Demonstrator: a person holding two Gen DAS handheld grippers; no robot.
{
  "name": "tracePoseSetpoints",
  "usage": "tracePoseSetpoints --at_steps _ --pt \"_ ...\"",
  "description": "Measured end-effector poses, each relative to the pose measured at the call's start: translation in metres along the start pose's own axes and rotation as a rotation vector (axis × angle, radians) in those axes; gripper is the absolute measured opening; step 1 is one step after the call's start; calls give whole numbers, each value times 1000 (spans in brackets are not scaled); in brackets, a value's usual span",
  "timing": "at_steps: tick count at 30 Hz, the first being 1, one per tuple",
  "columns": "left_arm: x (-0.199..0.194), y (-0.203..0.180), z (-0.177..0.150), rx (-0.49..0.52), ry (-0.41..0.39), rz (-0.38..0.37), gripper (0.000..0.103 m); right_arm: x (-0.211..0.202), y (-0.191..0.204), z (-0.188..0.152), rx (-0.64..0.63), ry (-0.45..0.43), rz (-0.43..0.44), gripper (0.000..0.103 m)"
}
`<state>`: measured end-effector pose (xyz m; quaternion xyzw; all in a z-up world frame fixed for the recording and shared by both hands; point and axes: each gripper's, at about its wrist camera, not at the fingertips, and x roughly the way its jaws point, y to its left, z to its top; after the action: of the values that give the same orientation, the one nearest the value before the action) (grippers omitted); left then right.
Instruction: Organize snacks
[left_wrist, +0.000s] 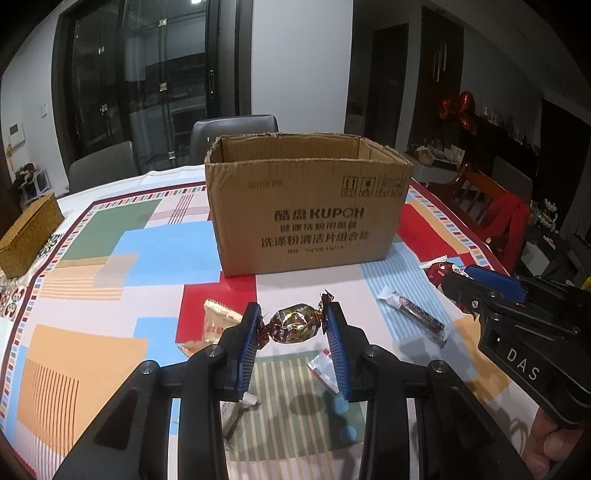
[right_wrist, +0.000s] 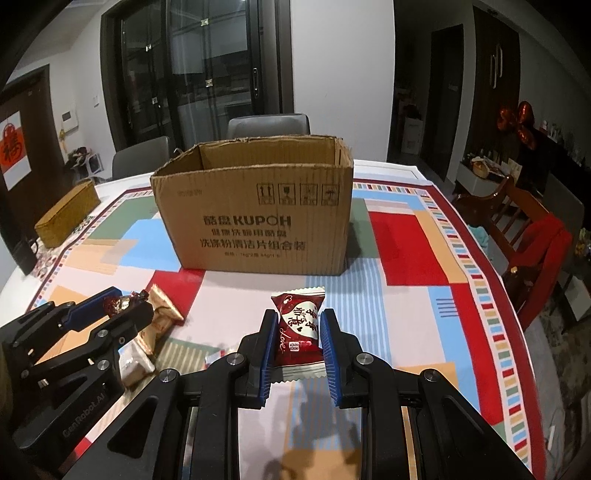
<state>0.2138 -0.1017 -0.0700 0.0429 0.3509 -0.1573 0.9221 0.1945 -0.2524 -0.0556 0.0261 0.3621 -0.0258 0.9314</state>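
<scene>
Left wrist: left gripper (left_wrist: 291, 325) clamps the foil candy (left_wrist: 295, 323) by its twisted ends, long axis crosswise between the pads, lifted off the table (left_wrist: 110, 258); cardboard box (left_wrist: 308, 206) dead ahead, open top up.

Right wrist: right gripper (right_wrist: 298, 336) pinches the red snack pack (right_wrist: 298, 325), long axis pointing fwd at the box (right_wrist: 255, 214); both grippers abt equally near.

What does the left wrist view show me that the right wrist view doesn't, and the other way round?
Only the left wrist view: the dark long snack bar lying on the tablecloth, and the foil twist-wrapped candy full-on, pinched in the left gripper.

Only the right wrist view: the red-and-white snack packet full-on, clamped in the right gripper.

Both: the open brown cardboard box, the woven basket, the beige snack packet.
</scene>
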Motion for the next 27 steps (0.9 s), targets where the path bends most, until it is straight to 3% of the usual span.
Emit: tracePoseSetpoints --at_steps 27 --pt "-3 12 48 -19 -59 22 35 -7 4 49 -17 -72 14 25"
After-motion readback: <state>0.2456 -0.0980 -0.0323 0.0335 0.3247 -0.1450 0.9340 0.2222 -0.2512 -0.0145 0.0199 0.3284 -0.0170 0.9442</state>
